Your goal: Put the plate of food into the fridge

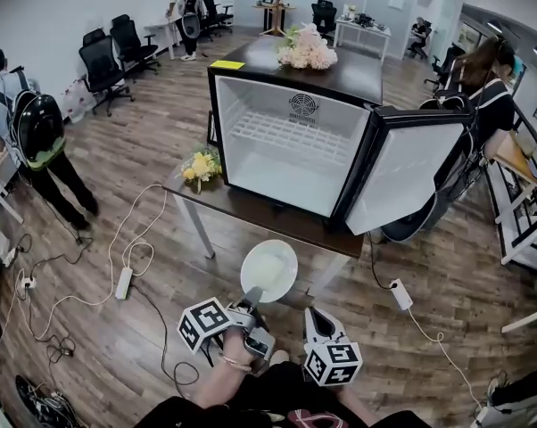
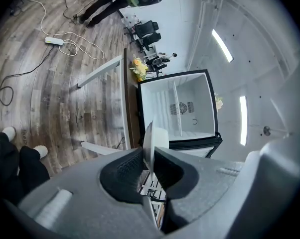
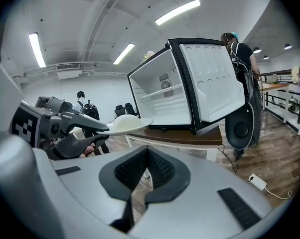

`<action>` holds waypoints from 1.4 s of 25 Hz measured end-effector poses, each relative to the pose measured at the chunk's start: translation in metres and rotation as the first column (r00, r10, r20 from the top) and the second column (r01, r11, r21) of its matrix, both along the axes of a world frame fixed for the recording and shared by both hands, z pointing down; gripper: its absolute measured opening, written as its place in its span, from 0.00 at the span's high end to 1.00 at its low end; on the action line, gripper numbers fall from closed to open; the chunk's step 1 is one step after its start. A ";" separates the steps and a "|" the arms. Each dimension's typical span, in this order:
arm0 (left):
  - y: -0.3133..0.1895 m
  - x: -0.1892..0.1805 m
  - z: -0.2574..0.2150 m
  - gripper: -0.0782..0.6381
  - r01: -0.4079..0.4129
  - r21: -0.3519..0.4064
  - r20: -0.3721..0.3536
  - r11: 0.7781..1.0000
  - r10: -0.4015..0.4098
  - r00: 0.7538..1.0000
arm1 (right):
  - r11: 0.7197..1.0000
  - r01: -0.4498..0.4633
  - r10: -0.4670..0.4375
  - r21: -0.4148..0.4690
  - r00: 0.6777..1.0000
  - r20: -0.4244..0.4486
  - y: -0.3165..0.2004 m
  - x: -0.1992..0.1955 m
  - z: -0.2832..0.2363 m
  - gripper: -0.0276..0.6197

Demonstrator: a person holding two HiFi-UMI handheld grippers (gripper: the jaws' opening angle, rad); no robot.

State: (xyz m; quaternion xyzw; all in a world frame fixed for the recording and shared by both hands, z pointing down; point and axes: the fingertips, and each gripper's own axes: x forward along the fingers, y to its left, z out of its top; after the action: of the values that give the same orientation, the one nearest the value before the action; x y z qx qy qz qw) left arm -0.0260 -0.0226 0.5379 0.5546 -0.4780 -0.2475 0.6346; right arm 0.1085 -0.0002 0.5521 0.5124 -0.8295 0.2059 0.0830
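The fridge (image 1: 286,150) stands open straight ahead of the left claw (image 1: 251,296), and its door (image 1: 411,181) is swung out ahead of the right claw (image 1: 314,316), so the way in looks clear. The step in hand is the carry: bring the load level over the table (image 1: 251,210) edge between claw and fridge, then aim below the wire shelf (image 1: 282,136). The left claw is clamped on the near rim of the plate (image 1: 268,270), which juts out ahead of it. The right claw is closed on nothing, just beside. The plate is round and white, with a pale mound (image 3: 121,120) on it, probably the food
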 end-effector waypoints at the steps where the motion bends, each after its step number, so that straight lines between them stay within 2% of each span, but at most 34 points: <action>1: -0.002 0.002 0.000 0.82 0.009 0.000 0.001 1.000 -0.009 1.000 | 1.000 0.009 -0.009 -0.002 1.000 0.001 -0.002 0.002 0.001 0.95; 8: -0.008 0.016 0.000 0.82 0.058 -0.003 0.003 0.998 -0.058 0.998 | 0.998 0.068 -0.068 -0.007 0.998 0.001 -0.013 0.015 0.005 0.95; 20: -0.018 0.029 0.000 0.81 0.068 -0.020 -0.008 0.998 -0.068 0.998 | 0.997 0.072 -0.071 -0.028 0.997 0.018 -0.021 0.024 0.011 0.95; 31: -0.059 0.015 0.000 0.81 0.032 -0.034 0.001 0.999 -0.032 0.999 | 0.999 0.026 -0.026 -0.038 0.999 0.023 -0.059 0.014 0.012 0.95; 35: -0.079 0.012 -0.001 0.81 0.028 -0.043 -0.025 0.999 -0.029 0.999 | 0.999 0.010 -0.009 -0.045 1.000 0.019 -0.080 0.005 0.012 0.95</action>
State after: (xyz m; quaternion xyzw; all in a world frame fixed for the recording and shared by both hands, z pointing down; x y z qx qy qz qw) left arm -0.0140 -0.1015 0.5365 0.5308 -0.4829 -0.2535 0.6487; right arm 0.1136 -0.0803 0.5643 0.5045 -0.8279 0.2288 0.0876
